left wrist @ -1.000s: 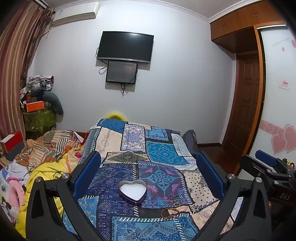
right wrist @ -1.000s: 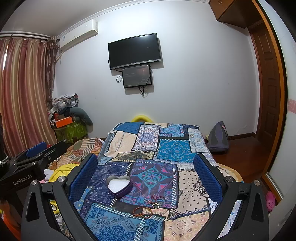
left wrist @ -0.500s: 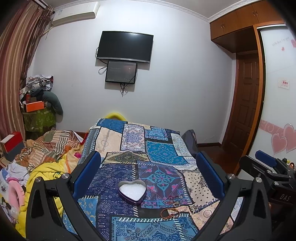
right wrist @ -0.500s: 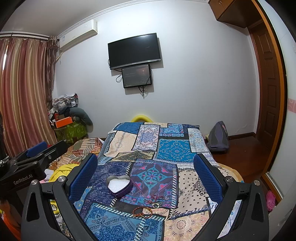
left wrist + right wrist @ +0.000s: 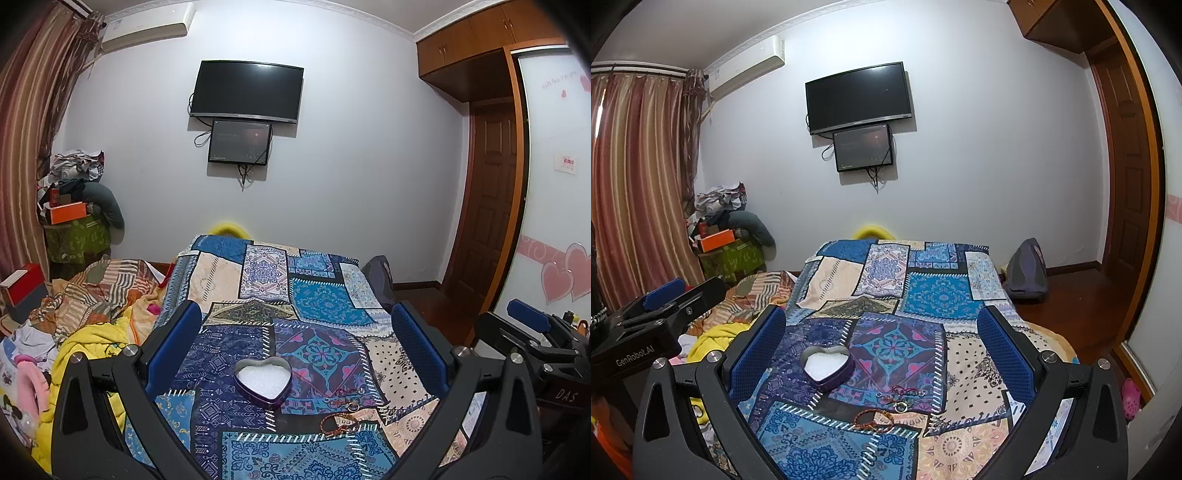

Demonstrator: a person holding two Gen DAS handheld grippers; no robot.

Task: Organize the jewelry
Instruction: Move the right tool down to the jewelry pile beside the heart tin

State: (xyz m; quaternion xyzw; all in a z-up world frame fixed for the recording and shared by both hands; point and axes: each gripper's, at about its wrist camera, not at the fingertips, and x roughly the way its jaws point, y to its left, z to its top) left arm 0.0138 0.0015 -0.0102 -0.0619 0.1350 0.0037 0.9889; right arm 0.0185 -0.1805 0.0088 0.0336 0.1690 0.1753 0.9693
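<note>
Box: heart-shaped tin, white grainy lining.
Bracelets: braided cords on patchwork bed.
Left gripper, right gripper: both spread wide, empty.

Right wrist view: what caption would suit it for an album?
Open right gripper above a patchwork bedspread, heart-shaped tin and bracelets.

A: The bracelets at six o'clock are too small for beads or clasps to be made out.

B: The yellow object at twelve o'clock is mostly hidden behind the bed.
</note>
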